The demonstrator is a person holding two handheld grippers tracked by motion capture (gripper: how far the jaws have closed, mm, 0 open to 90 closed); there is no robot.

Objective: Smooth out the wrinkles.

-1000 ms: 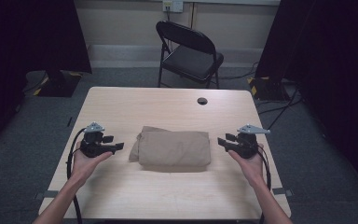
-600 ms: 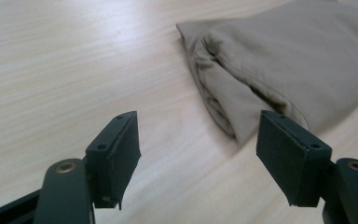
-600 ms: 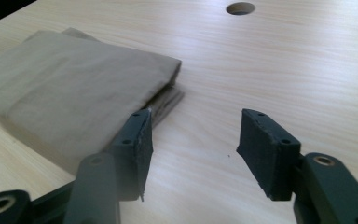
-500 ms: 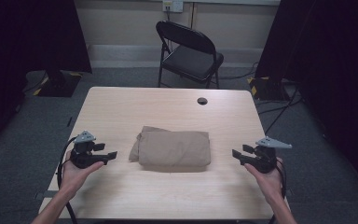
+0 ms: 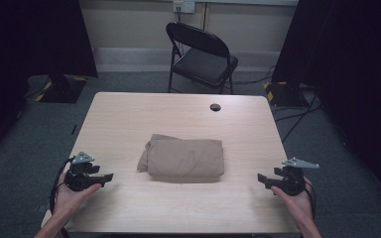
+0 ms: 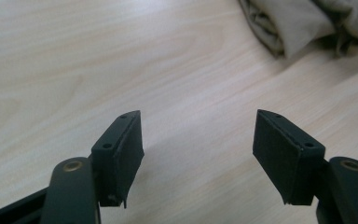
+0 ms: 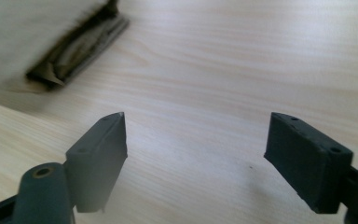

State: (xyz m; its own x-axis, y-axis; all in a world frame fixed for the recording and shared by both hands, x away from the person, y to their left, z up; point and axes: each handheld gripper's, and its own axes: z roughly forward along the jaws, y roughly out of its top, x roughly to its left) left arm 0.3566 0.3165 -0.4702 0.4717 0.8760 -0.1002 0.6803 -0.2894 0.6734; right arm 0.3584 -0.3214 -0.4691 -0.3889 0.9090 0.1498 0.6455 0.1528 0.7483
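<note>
Tan folded cloth [image 5: 184, 158] mid-worktop [image 5: 129, 114] | left hand-held gripper [image 5: 108, 176] spread, empty | right hand-held gripper [image 5: 261, 178] just opened, empty — both near front corners, apparently finished.

Matt tan cloth bundle [image 5: 184, 158] on smooth pale wood table [image 5: 129, 119]

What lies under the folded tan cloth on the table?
The folded tan cloth rests directly on the light wooden table. Whether anything is tucked beneath or inside its folds is covered from view.
</note>
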